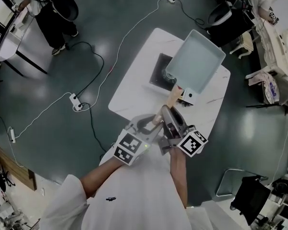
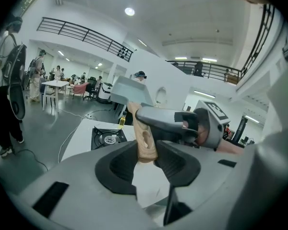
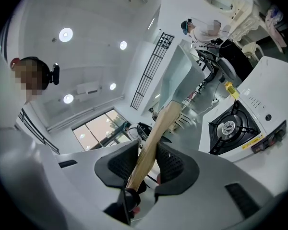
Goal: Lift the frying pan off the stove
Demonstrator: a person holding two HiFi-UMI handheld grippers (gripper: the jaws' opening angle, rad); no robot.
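A pale square frying pan (image 1: pixel 196 61) hangs tilted in the air above the stove (image 1: pixel 161 72) on the white table (image 1: pixel 134 87). Its wooden handle (image 1: pixel 171 100) slants down toward me. My left gripper (image 1: pixel 152 126) is shut on the handle's lower end, and the handle (image 2: pixel 145 140) sits pinched between its pads. Just above it, my right gripper (image 1: pixel 166 117) is shut on the same handle (image 3: pixel 156 133), which runs up to the pan (image 3: pixel 182 80). Below and to the right, the burner of the stove (image 3: pixel 233 126) stands bare. The left gripper view shows the right gripper (image 2: pixel 177 123) across the handle.
A small yellow bottle (image 2: pixel 121 121) stands on the table behind the stove. A power strip (image 1: pixel 76 102) and cables lie on the dark floor to the left. A person (image 1: pixel 50 13) stands at the far left, and chairs (image 1: pixel 220 14) and furniture crowd the far right.
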